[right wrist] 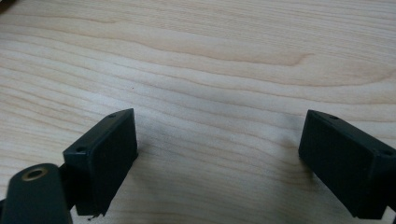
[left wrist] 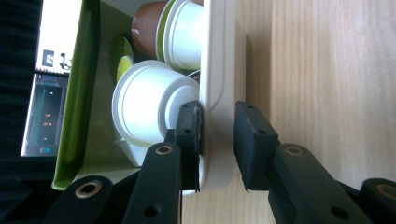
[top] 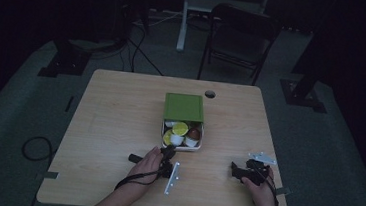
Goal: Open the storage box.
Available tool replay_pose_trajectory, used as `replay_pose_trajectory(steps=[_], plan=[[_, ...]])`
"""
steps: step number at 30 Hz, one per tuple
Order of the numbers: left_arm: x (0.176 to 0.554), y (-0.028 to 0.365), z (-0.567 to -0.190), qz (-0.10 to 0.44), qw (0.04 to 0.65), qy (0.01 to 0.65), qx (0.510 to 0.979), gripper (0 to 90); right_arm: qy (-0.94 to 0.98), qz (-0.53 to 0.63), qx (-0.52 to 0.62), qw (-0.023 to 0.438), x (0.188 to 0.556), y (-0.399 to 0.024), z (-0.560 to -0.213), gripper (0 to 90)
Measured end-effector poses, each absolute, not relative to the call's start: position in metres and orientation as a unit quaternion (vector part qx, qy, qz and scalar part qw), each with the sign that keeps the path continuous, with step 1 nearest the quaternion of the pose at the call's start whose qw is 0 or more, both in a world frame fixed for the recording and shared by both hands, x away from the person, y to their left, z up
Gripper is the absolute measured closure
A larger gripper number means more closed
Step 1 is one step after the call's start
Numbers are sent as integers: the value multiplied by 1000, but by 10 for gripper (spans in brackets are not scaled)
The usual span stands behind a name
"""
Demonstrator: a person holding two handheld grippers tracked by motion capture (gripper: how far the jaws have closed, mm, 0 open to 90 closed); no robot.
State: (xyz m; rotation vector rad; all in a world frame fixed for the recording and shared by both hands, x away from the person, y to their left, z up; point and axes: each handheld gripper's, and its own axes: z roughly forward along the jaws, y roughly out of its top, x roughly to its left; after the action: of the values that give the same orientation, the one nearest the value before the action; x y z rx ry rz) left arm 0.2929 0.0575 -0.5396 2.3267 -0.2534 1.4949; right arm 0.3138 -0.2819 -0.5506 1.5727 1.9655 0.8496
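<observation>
The left gripper (left wrist: 217, 144) had its jaws astride the near wall of the white box (left wrist: 219, 70), one jaw inside against the wall's inner face, the other outside on the table side. The inner pad touched the wall; a narrow gap showed between the outer pad and the wall, so the jaws stood close about the rim, and whether they truly pinched it could not be told from that gap alone; they were as near together as they came, clamped on the wall. Just beyond the inner jaw lay a white capsule (left wrist: 149, 102) on its side, touching that jaw, and farther along the wall a second white capsule (left wrist: 187, 35) beside a brown one (left wrist: 147, 23). The green lid (top: 184, 107) covered the far part of the box.

The right gripper (right wrist: 219, 158) rested with its jaws wide apart over bare wooden table (right wrist: 210, 56), nothing between them.
</observation>
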Motion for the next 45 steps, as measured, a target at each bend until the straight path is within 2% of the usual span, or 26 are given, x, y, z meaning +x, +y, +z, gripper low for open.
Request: replay_pose_trajectory(steps=[28, 45], plan=[[256, 59, -541, 510, 190, -94, 833, 730, 718, 311, 575, 240, 314, -282, -551, 110], [247, 63, -540, 505, 195, -90, 836, 729, 718, 310, 575, 240, 314, -282, -551, 110]])
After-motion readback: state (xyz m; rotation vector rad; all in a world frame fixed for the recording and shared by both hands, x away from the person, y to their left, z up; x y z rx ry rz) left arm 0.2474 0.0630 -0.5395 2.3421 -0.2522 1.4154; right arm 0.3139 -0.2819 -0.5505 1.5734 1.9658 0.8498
